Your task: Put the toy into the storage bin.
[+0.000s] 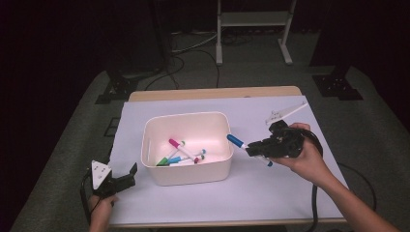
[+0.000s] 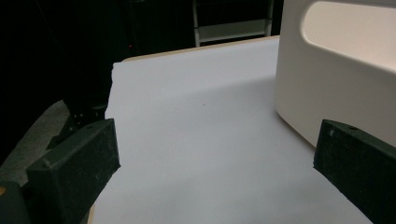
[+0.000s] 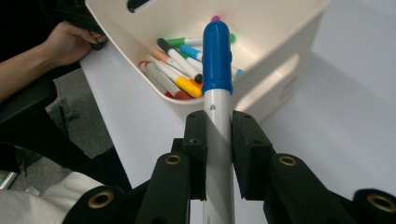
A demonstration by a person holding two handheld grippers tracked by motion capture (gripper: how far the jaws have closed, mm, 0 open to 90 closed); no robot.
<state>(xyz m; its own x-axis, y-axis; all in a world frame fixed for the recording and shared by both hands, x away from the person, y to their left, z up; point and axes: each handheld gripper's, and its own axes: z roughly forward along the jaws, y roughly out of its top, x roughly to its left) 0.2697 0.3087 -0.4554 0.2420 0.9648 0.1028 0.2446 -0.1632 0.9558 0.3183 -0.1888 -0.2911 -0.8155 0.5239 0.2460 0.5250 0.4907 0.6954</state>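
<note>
One wooden table (image 1: 212, 93) under one pale lilac paper sheet (image 1: 270, 188). One cream rounded plastic bin (image 1: 186, 147) sits mid-sheet; a loose pile of markers (image 1: 181, 153) lies inside, too tangled for an exact count. Two grippers. Right gripper (image 1: 255, 148) hovers just right of the bin, jaws clamped on one white marker with blue cap (image 3: 217, 56), cap aimed at the bin rim. Left gripper (image 2: 215, 161) rests at the sheet's near-left corner, jaws spread wide, holding nothing.
</note>
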